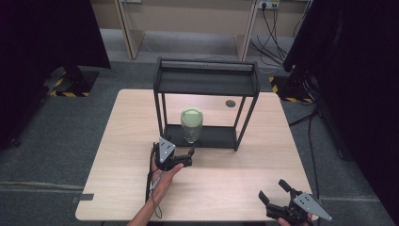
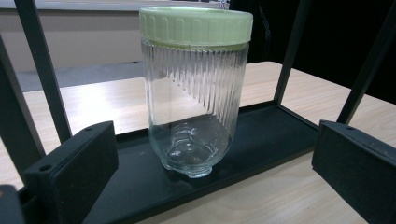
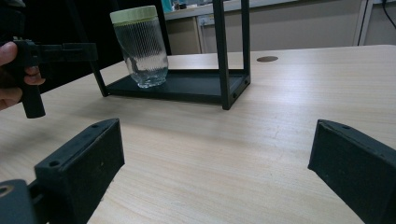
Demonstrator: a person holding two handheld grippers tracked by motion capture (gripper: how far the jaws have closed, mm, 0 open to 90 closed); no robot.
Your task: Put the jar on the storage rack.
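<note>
Jar [image 2: 194, 93] sits upright on the bottom tray of the black rack [image 1: 205, 82] on the table [image 1: 226, 179], and the left tool [image 1: 188, 154] is right in front of it with jaws spread wide and nothing in them, so I'd ease straight in and close on the ribbed glass below the lid [image 2: 196, 25], staying clear of the rack's posts. It's clear ribbed glass, looks empty, with a pale green screw lid. Right tool [image 1: 275, 190] idles near the table's front edge, jaws apart too.
</note>
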